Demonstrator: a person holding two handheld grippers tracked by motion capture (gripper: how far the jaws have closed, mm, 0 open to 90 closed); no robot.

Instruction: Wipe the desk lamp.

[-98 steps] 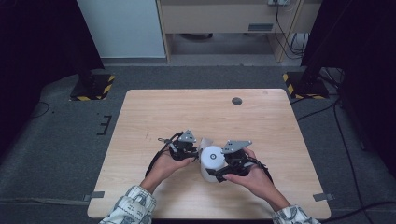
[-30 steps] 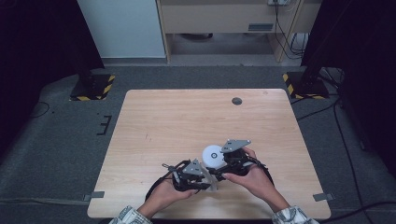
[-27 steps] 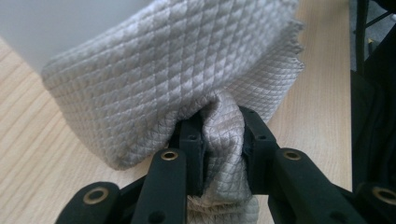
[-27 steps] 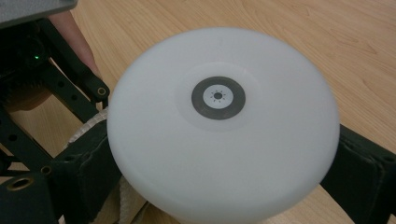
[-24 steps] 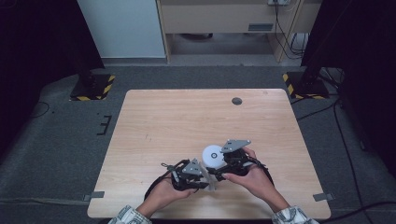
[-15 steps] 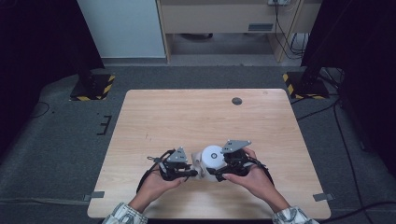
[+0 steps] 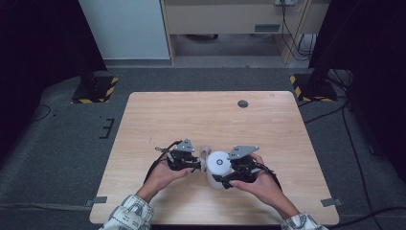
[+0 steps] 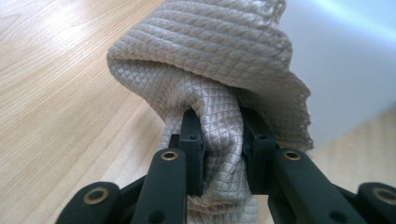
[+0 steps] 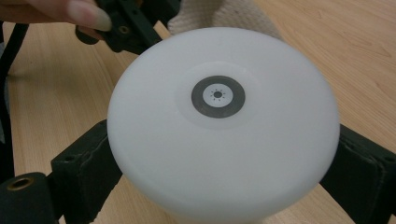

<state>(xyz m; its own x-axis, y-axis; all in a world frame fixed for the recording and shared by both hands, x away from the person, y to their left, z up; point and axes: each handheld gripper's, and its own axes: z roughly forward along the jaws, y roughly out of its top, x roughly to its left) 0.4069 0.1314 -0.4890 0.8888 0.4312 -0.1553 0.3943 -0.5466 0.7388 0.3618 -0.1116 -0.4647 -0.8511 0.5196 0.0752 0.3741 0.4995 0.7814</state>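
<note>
A white round device [image 7: 219, 168] with a small grey ring on its flat face [image 9: 217, 96] is clamped between the jaws of my right gripper [image 7: 229, 176], near the table's front edge. My left gripper [image 7: 200, 165] is shut on a bunched beige quilted cloth [image 8: 219, 112]. In the high view the cloth [image 7: 206, 154] touches the device's left side. In the left gripper view the device's white wall [image 8: 350, 74] stands right behind the cloth. The right gripper view has the cloth [image 9: 224, 14] at the top edge behind the device, with the left gripper's black body [image 9: 130, 28] beside it.
The wooden table [image 7: 206, 120] has a small dark round disc [image 7: 243, 103] near its far edge. Both forearms in patterned sleeves come in over the front edge. Grey carpet, cables and yellow-black striped stand feet surround the table.
My left gripper with the cloth has swung from in front of the device out to the left, then back in against the device's left side. The right gripper and device have stayed put.
</note>
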